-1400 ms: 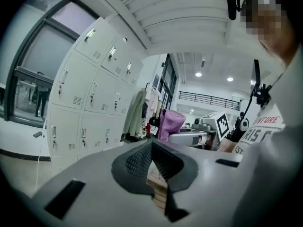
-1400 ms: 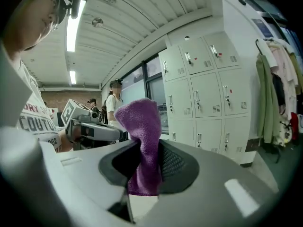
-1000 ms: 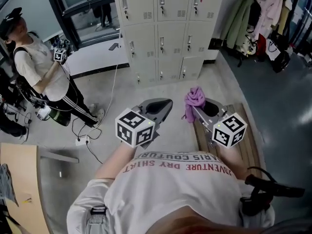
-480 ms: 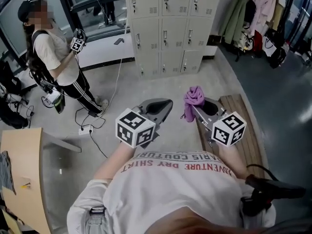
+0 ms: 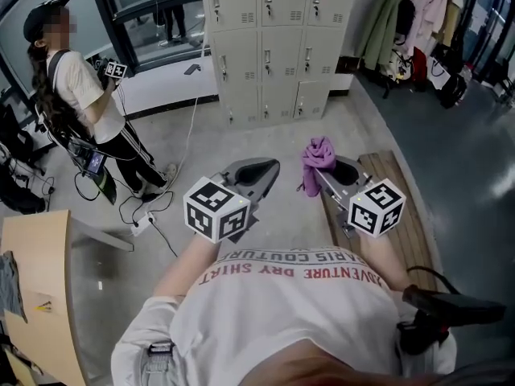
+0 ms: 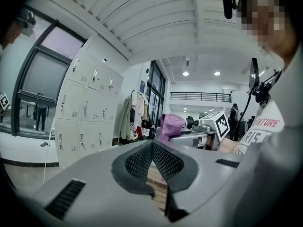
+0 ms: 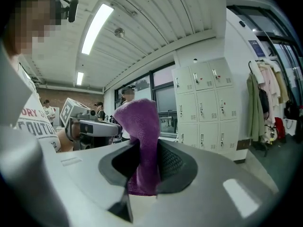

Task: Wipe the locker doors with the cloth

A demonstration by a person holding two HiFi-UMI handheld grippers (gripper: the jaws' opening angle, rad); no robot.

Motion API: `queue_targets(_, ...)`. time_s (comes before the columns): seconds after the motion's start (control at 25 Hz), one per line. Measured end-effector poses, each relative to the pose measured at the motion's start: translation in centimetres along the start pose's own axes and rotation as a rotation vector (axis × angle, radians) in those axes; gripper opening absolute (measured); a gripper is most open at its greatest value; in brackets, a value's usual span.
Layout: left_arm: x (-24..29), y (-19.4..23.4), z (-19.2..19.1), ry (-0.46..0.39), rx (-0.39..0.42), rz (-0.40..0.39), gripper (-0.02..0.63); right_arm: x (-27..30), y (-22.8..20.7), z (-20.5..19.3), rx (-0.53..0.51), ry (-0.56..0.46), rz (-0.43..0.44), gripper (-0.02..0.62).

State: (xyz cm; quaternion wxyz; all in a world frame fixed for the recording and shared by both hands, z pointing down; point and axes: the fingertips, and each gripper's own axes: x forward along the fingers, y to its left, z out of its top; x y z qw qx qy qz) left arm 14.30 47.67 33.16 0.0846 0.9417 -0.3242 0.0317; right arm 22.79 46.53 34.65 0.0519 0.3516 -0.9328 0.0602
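The beige locker doors (image 5: 265,47) stand across the floor ahead, well beyond both grippers. My right gripper (image 5: 323,174) is shut on a purple cloth (image 5: 319,155), which bunches up above the jaws and hangs a little below them. In the right gripper view the cloth (image 7: 140,136) is pinched between the pads, with the lockers (image 7: 208,108) to the right. My left gripper (image 5: 271,167) is shut with nothing in it. In the left gripper view its tips (image 6: 152,144) meet, and the lockers (image 6: 87,112) show at the left.
A person (image 5: 80,111) with a marker cube stands at the left, with cables (image 5: 145,207) on the floor nearby. A wooden bench (image 5: 406,215) lies under my right arm. Coats (image 5: 402,14) hang right of the lockers. A desk corner (image 5: 32,296) is at the lower left.
Both grippers keep their pose, the right one still holding the cloth. The head view has shifted slightly, and the person at the left has moved and turned.
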Motion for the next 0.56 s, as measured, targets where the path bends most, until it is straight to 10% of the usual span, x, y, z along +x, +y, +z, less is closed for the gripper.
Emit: queue_targets(0.56, 0.36, 0.09, -0.5, 0.017, 0.0, -0.022, 0.0, -0.09, -0.13, -0.22, 0.014, -0.011, -0.019, 0.083)
